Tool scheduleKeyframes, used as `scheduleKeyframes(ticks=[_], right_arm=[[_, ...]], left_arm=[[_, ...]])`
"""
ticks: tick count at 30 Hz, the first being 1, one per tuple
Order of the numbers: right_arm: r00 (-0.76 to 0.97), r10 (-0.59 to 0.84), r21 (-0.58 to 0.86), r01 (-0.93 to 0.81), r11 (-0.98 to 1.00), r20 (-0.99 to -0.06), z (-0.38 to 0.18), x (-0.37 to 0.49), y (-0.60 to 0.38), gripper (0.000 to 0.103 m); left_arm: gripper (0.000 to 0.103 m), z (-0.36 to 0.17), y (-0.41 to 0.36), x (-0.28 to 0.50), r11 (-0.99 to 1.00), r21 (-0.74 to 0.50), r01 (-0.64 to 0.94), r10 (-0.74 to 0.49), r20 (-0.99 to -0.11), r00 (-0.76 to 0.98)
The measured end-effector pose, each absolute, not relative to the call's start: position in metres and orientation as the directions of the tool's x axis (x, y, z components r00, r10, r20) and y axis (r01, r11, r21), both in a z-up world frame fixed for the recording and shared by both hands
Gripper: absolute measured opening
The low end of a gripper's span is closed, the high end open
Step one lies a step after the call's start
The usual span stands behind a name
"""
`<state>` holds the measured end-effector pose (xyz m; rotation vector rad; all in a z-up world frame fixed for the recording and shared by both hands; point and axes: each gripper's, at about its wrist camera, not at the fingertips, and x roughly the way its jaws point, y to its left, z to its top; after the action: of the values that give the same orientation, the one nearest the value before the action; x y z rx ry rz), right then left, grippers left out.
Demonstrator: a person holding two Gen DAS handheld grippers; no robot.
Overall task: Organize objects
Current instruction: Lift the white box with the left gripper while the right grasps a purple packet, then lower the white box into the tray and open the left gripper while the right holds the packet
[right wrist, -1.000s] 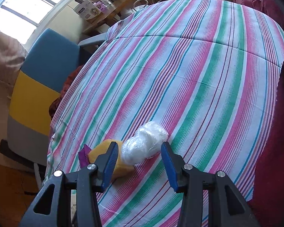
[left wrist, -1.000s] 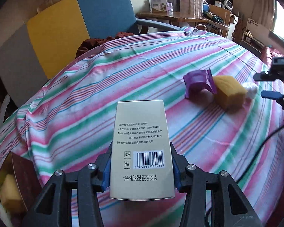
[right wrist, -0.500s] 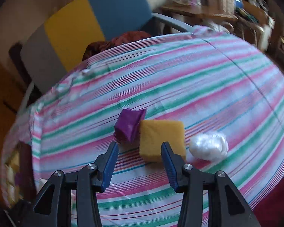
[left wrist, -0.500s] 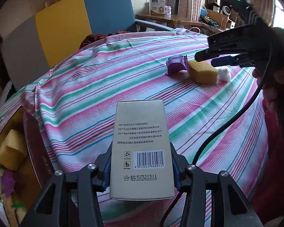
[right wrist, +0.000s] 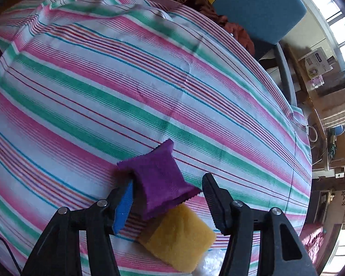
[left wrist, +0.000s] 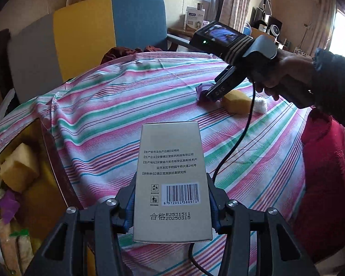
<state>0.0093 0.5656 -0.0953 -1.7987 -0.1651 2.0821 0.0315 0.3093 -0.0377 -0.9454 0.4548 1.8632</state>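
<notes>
The left gripper (left wrist: 172, 207) is holding a tall beige carton (left wrist: 172, 184) upright, its jaws pressing on both sides of the lower part, above the near edge of the striped tabletop (left wrist: 117, 115). At the near left an open box (left wrist: 41, 161) is sitting beside the tabletop, holding yellow sponge pieces and other small items. Far across the cloth, the right gripper (right wrist: 165, 195) is pointing down over a purple sachet (right wrist: 161, 184); its jaws are opening, the sachet lying between them, the right pad clear of it. A yellow sponge (right wrist: 179, 234) is lying just beside the sachet, touching it, and a white plastic wad (left wrist: 260, 105) is lying just right of the sponge.
</notes>
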Motion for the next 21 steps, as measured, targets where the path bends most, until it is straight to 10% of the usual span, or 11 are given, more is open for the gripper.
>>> scheduleKeyframes(ticks=[21], right_arm=[[-0.329, 0.136, 0.003, -0.388, -0.922, -0.934, -0.098, 0.062, 0.457, 0.048]], left_arm=[[0.051, 0.008, 0.250, 0.017, -0.606, -0.081, -0.791, 0.601, -0.698, -0.389]])
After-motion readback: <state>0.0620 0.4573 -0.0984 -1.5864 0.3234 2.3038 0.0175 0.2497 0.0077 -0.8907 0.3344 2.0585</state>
